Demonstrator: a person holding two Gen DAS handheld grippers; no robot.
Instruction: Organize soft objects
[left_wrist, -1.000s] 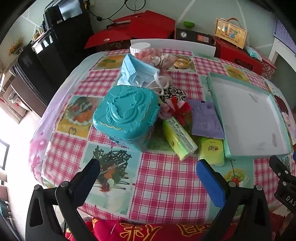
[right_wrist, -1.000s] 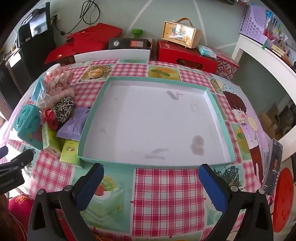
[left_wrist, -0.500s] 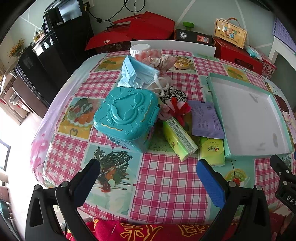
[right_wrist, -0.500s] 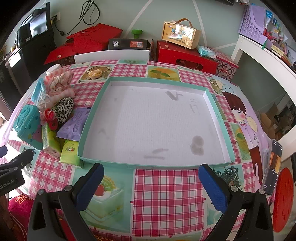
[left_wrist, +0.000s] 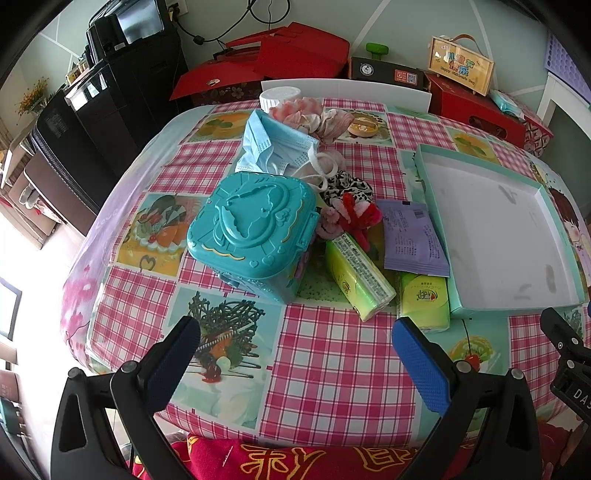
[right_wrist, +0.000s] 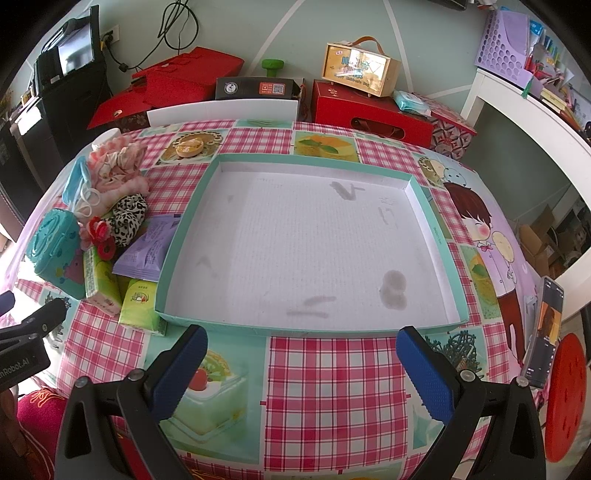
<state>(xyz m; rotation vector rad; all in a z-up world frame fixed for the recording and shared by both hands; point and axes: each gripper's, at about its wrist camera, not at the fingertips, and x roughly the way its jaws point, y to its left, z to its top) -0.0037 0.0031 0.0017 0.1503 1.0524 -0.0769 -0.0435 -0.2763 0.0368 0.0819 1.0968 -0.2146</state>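
Soft pile (left_wrist: 332, 184) of masks, scrunchies and tissue packs sits on the table (left_wrist: 332, 369), left of the teal tray (right_wrist: 436, 221). Left claw (left_wrist: 295, 354) gapes wide, empty; right claw (right_wrist: 301, 354) too, facing the tray.

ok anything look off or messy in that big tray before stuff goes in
The tray holds nothing, but its white floor carries several grey smudges, mostly along the near and far right; they look like stains. No tears or dents show.
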